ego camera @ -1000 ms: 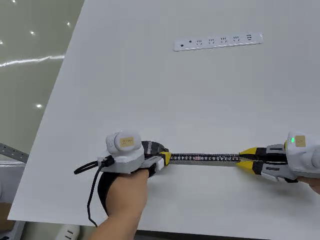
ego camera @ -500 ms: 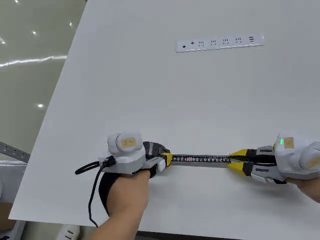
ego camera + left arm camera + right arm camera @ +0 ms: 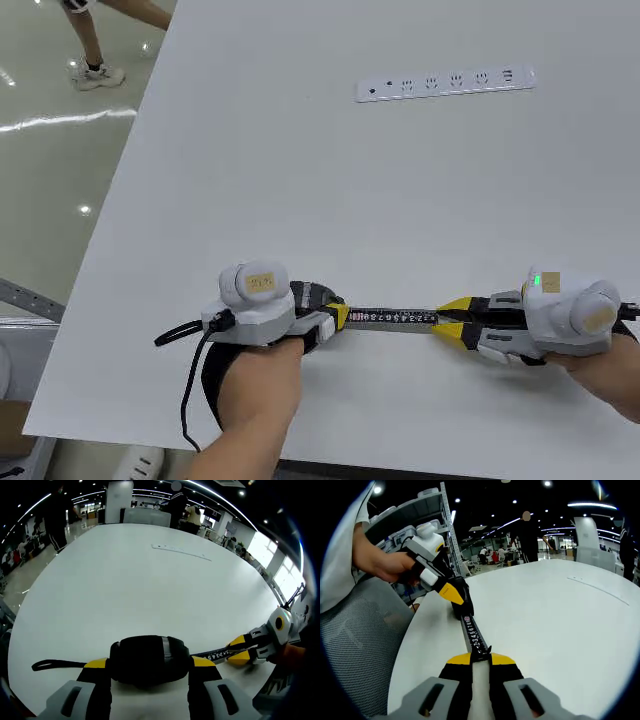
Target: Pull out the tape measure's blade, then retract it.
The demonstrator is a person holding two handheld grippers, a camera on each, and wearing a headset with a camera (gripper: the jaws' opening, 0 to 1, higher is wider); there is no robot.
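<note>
While left gripper clamps case, right gripper at 3 o'clock pinches blade tip. Blade partly out; retraction judged pending

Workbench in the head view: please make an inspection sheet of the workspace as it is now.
Surface: white table, plain.
Job's things: tape measure, its blade drawn out along the table.
Clutter: white power strip at the far side.
Grippers: left gripper shut on tape measure; right gripper shut on blade's end.
Cables: black cable hangs from left gripper past the table's near edge.
Surroundings: glossy floor; a person's legs at far left.
</note>
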